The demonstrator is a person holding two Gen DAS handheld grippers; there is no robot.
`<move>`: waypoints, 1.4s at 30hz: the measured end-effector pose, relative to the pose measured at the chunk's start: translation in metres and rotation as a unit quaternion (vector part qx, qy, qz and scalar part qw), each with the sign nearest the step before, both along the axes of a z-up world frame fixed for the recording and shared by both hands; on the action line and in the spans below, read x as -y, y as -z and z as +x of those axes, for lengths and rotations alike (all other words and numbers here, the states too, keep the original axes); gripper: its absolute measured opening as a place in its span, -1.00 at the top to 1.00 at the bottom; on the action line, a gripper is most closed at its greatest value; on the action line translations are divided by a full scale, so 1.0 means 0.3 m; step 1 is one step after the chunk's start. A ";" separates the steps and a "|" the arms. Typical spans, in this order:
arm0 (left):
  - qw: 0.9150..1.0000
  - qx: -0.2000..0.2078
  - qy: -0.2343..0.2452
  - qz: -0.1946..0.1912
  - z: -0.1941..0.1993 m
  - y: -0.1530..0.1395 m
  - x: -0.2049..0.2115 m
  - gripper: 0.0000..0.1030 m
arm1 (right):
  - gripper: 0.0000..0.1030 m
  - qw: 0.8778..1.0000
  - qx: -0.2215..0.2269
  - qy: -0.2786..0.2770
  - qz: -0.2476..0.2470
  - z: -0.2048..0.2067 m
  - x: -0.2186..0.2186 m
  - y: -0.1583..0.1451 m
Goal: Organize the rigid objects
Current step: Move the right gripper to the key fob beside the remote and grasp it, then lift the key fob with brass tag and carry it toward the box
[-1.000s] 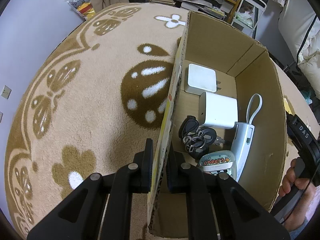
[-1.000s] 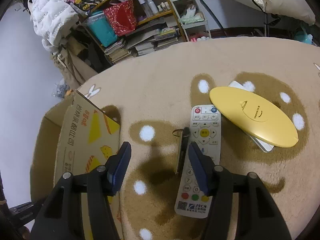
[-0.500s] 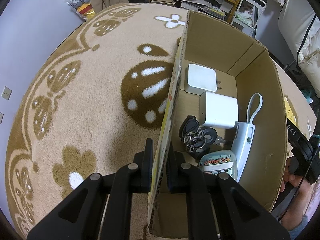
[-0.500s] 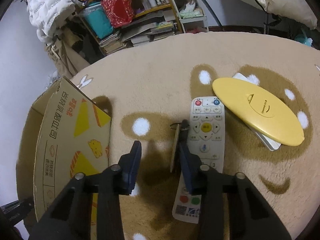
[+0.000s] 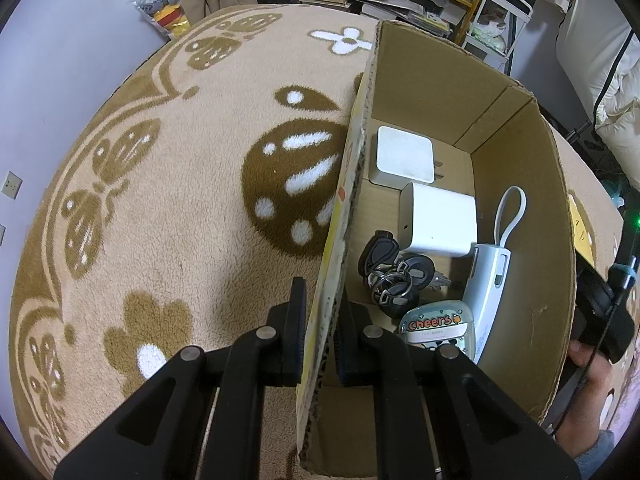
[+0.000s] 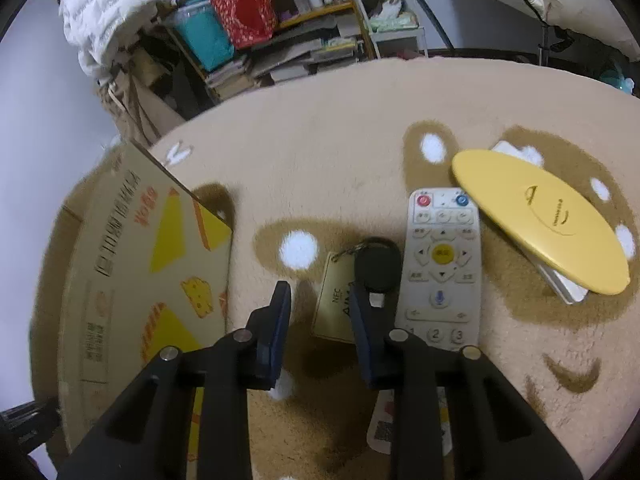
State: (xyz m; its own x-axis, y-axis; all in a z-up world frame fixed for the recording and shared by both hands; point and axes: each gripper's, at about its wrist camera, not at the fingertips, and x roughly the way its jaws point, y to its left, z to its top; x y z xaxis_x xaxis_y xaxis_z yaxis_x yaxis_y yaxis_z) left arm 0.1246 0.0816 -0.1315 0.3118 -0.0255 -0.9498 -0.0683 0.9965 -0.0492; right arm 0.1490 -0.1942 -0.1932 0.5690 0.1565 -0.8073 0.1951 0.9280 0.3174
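My left gripper (image 5: 322, 304) is shut on the near side wall of the open cardboard box (image 5: 516, 184), one finger outside and one inside. In the box lie two white chargers (image 5: 438, 220), a bunch of black keys (image 5: 394, 268), a pale blue device with a loop (image 5: 486, 280) and a "cheers" case (image 5: 438, 322). On the rug, my right gripper (image 6: 322, 292) is closing around a beige tag (image 6: 334, 304) ringed to a black key fob (image 6: 376, 264). The tag lies between the jaws; the left pad is clear of it.
A white remote (image 6: 442, 264) lies right beside the fob. A yellow oval disc (image 6: 540, 216) rests on a white flat thing (image 6: 564, 286) further right. The box's printed side (image 6: 132, 264) stands at the left. Cluttered shelves (image 6: 280, 32) line the rug's far edge.
My right gripper has come forward and down over the fob while its jaws narrowed. The tag, seen edge-on before, now shows its face. The left gripper and box have stayed put.
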 end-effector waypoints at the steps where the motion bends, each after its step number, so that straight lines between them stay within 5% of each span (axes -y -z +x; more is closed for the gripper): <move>1: 1.000 0.000 0.000 -0.001 0.000 0.001 0.000 0.77 | 0.45 1.000 0.000 0.000 -0.015 0.001 -0.008 -0.002; 3: 1.000 0.000 0.000 -0.001 0.000 0.003 -0.001 0.77 | 0.95 0.999 0.001 -0.001 -0.034 -0.004 -0.014 -0.006; 5: 1.000 0.001 0.000 -0.003 0.000 0.004 -0.001 0.77 | 0.97 1.000 0.010 0.010 -0.026 -0.018 -0.001 -0.017; 21: 1.000 -0.001 -0.007 0.006 -0.002 -0.002 0.005 0.77 | 0.97 0.999 0.044 0.016 0.009 -0.057 0.039 -0.063; 29: 1.000 -0.002 -0.007 0.002 -0.002 -0.001 0.002 0.77 | 0.97 0.996 0.034 0.040 0.074 -0.076 0.112 -0.017; 37: 1.000 -0.003 -0.007 -0.004 0.000 0.002 -0.005 0.77 | 0.96 0.995 0.012 0.041 0.086 -0.062 0.145 0.019; 42: 1.000 -0.005 -0.007 -0.011 0.003 0.008 -0.013 0.77 | 0.56 0.997 0.000 0.022 0.076 -0.021 0.130 0.014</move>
State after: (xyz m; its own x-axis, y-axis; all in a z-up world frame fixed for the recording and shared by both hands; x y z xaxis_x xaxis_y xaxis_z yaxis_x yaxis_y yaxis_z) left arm 0.1256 0.0854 -0.1340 0.3033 -0.0412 -0.9520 -0.0828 0.9941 -0.0694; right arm 0.1426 -0.2333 -0.1973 0.5784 0.2517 -0.7760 0.2337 0.8602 0.4532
